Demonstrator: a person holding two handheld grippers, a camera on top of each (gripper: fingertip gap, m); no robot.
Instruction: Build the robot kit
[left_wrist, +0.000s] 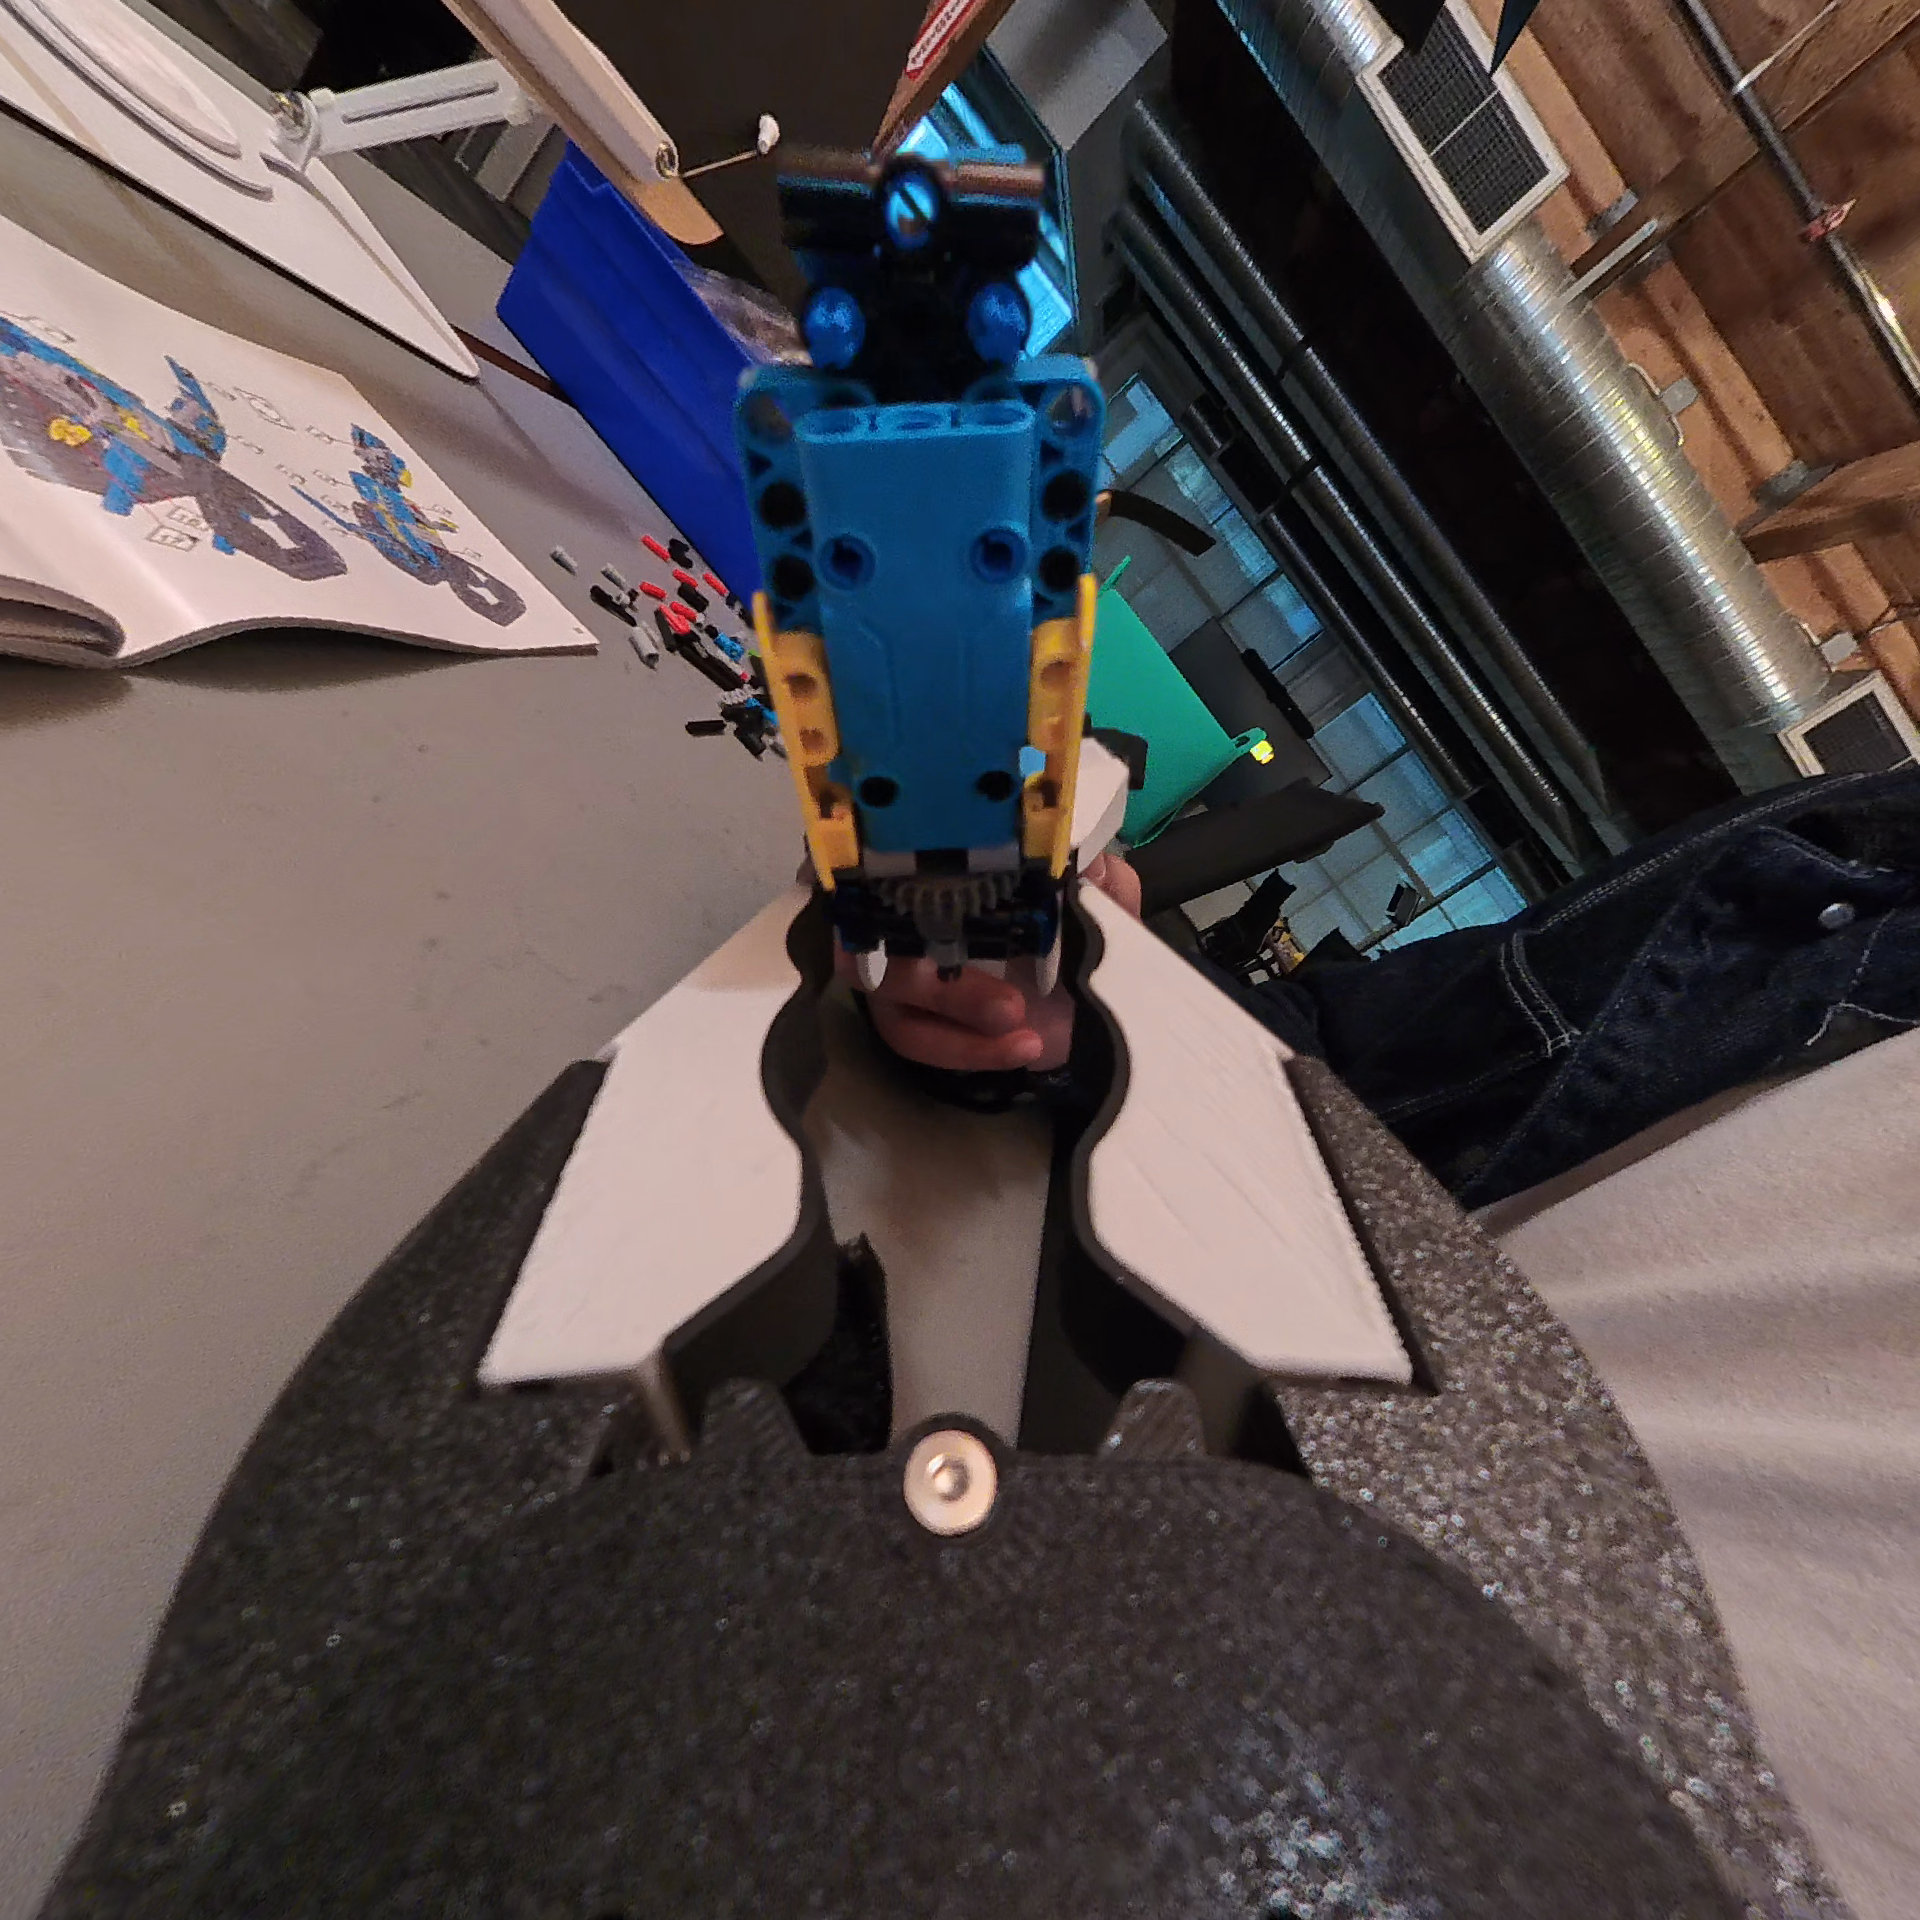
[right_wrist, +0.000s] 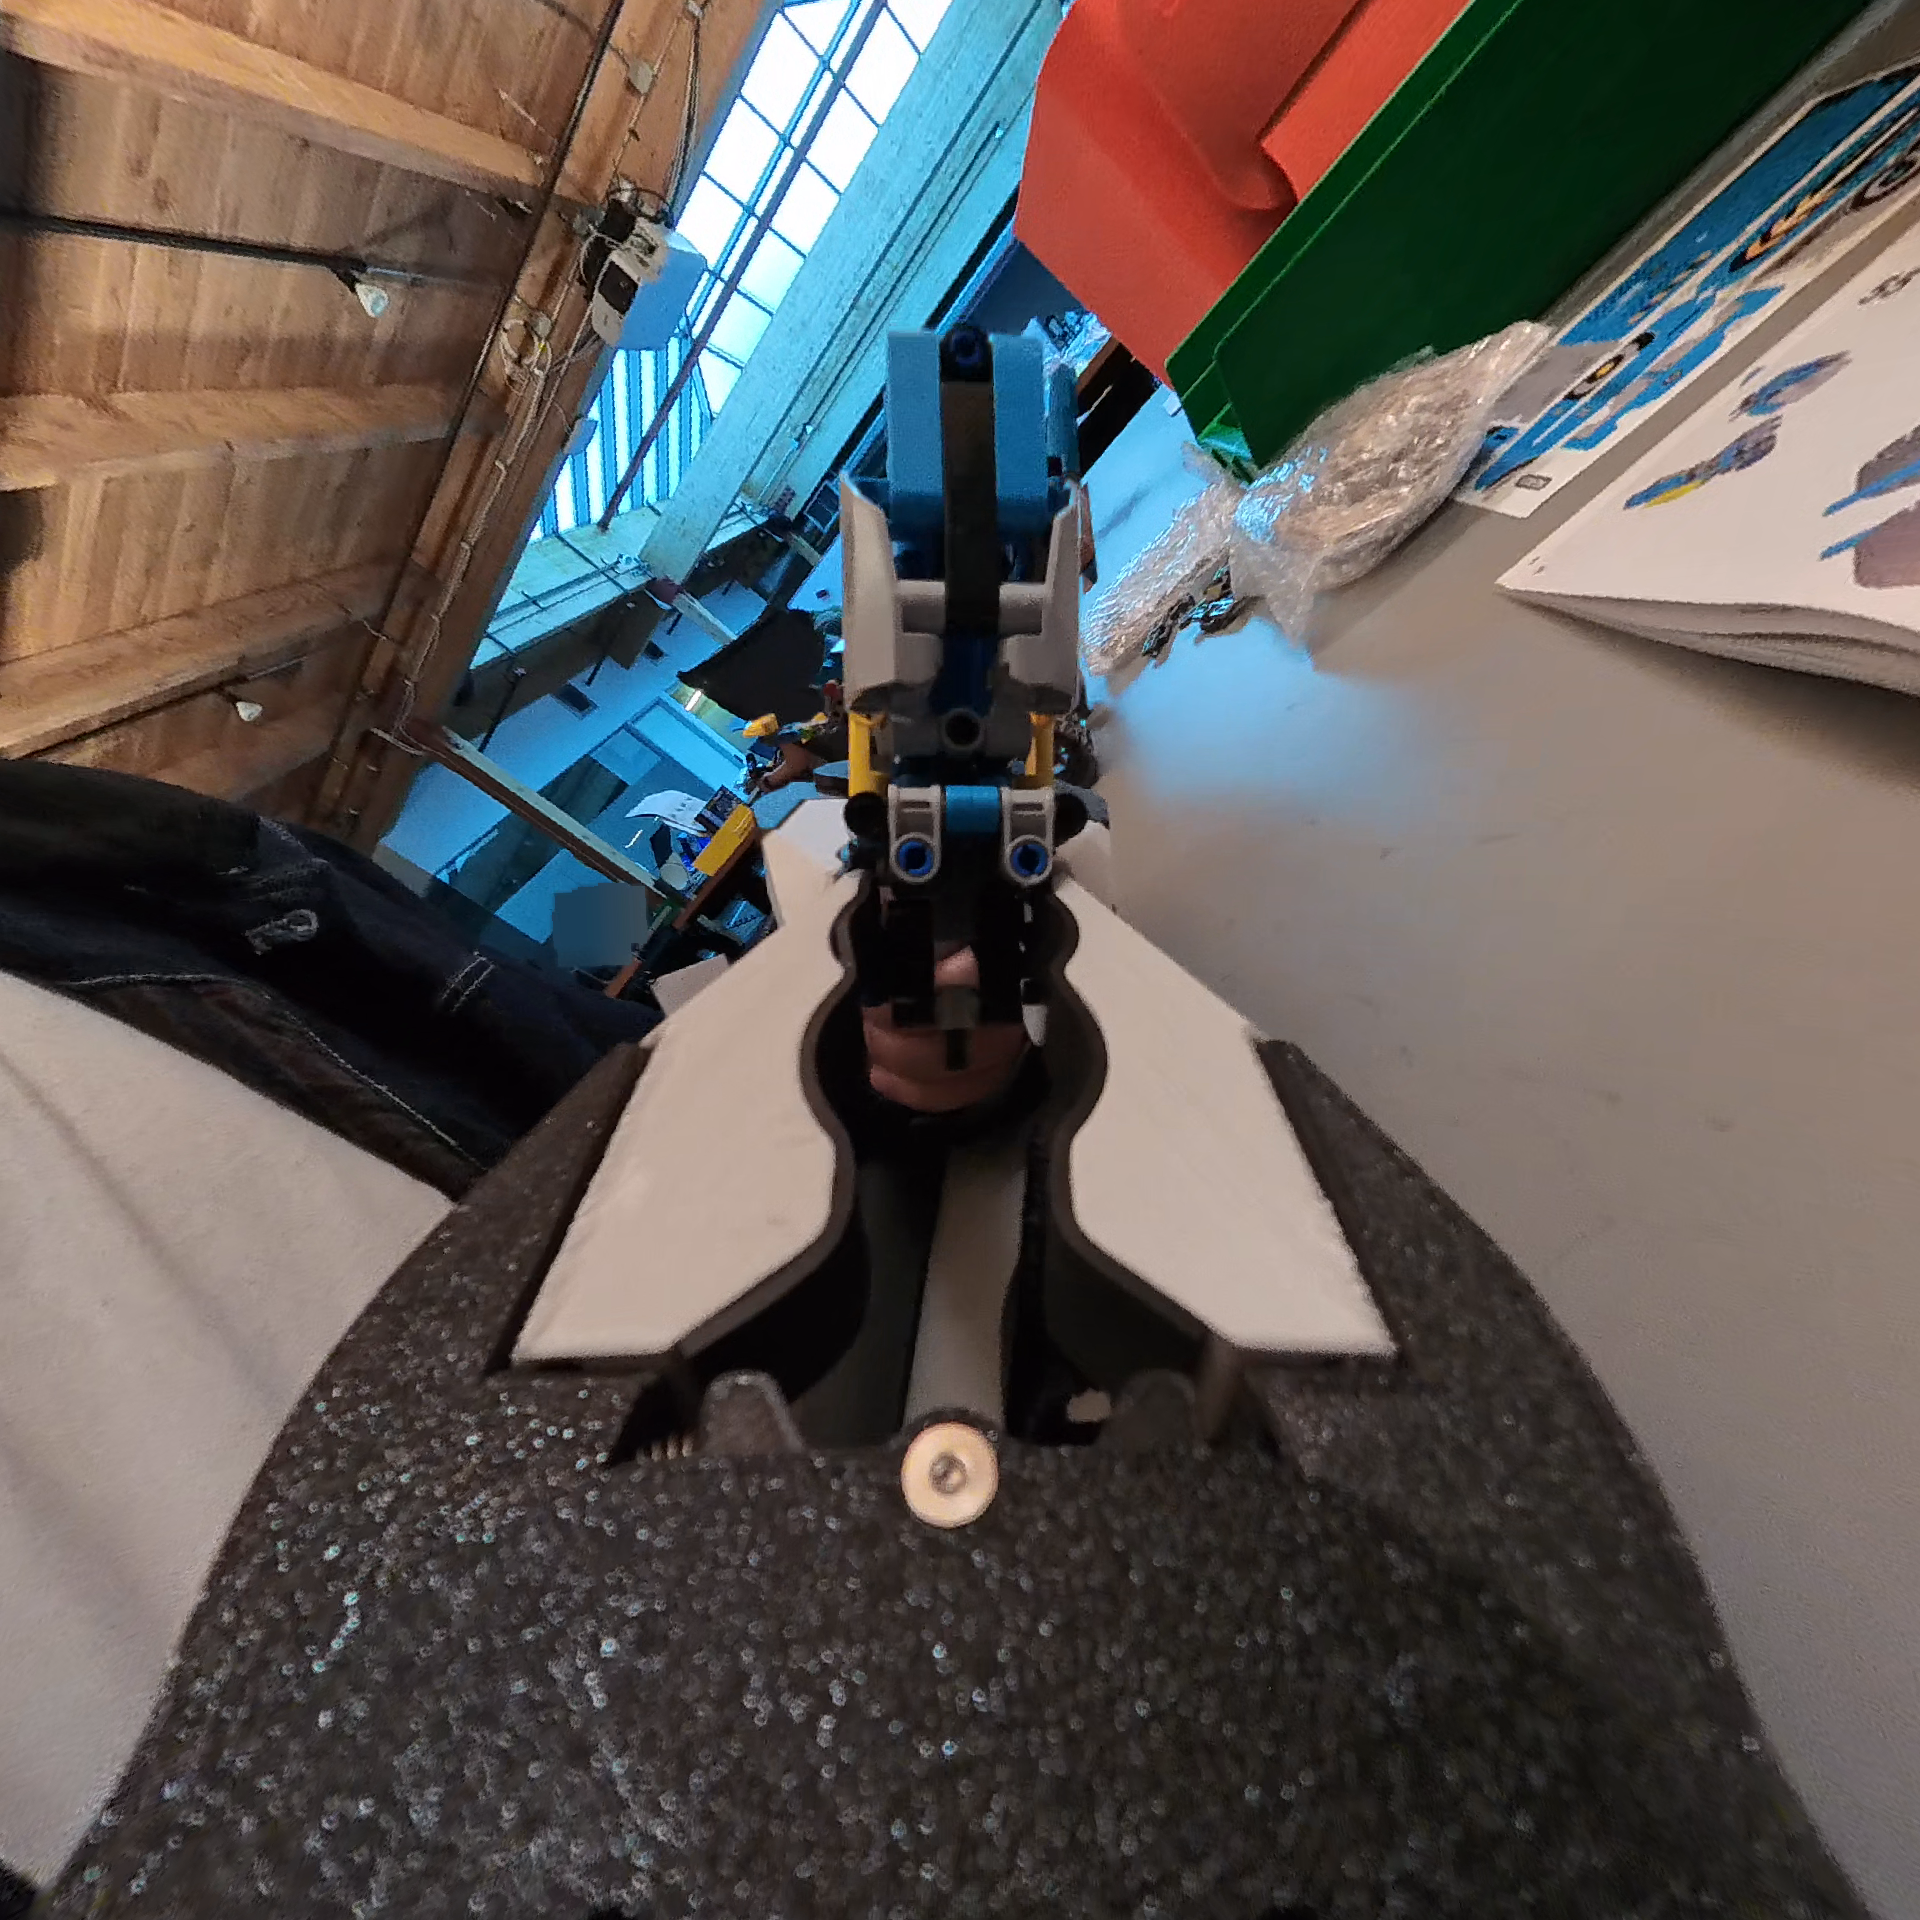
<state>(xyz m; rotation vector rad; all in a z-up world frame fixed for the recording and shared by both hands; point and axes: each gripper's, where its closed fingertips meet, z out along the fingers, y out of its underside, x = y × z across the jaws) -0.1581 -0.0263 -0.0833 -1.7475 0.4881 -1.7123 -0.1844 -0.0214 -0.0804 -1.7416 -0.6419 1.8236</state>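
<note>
Left gripper clamped on one end of brick model; right gripper clamped on opposite end, held above grey table.

Risk: opposing pull or twist popping pinned parts apart.

Left view only: loose pins, open manual, blue bin.

Right view only: plastic bags, green box.

Glossy plastic brick model; matt grey table — paper booklet.
</note>
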